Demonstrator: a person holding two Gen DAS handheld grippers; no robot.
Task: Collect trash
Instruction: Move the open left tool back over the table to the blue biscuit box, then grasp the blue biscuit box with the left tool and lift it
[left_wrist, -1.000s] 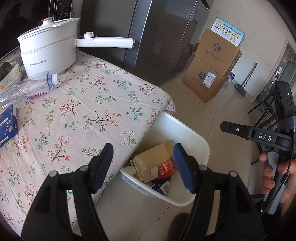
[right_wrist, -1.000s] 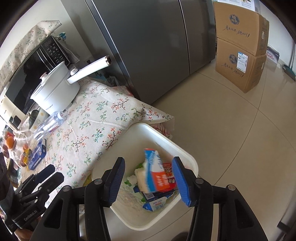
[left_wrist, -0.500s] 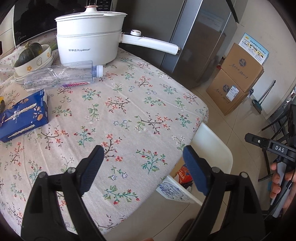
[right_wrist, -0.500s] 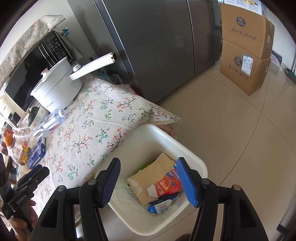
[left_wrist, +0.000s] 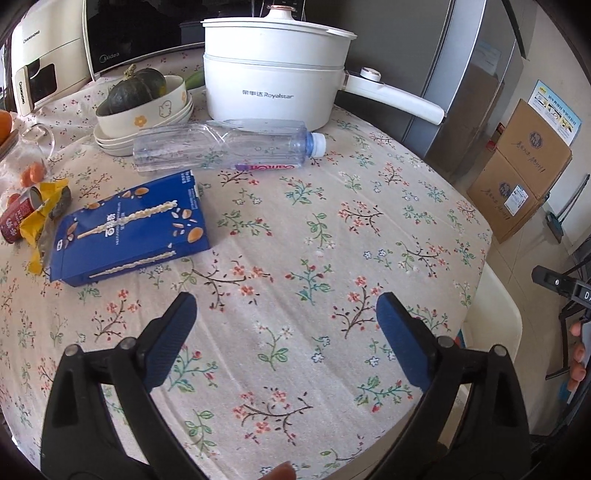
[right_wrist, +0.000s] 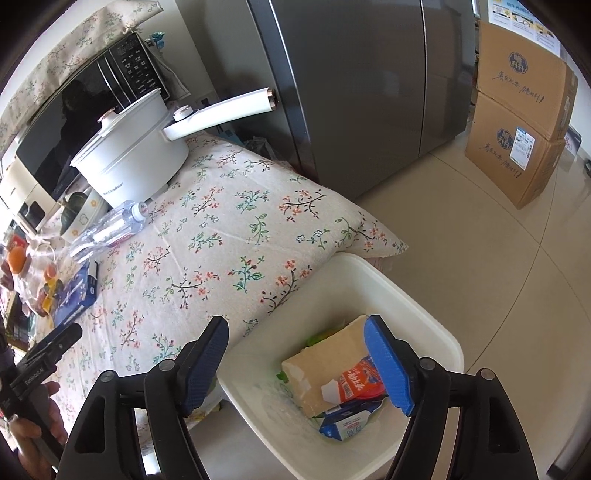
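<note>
My left gripper hangs over the flowered tablecloth, its jaws opening with nothing between them. Ahead of it lie a blue snack box, an empty clear plastic bottle and a crumpled yellow wrapper beside a red can. My right gripper hovers above the white bin on the floor at the table's edge, jaws opening and empty. In the bin rest a brown cardboard piece, a red carton and a blue carton.
A white electric pot with a long handle, stacked bowls holding a dark squash and a microwave line the table's far side. A grey fridge and stacked cardboard boxes stand on the tiled floor.
The left gripper swung from above the bin to over the table, bringing box and bottle into view, and opened wider. The right gripper released the carton into the bin and widened.
</note>
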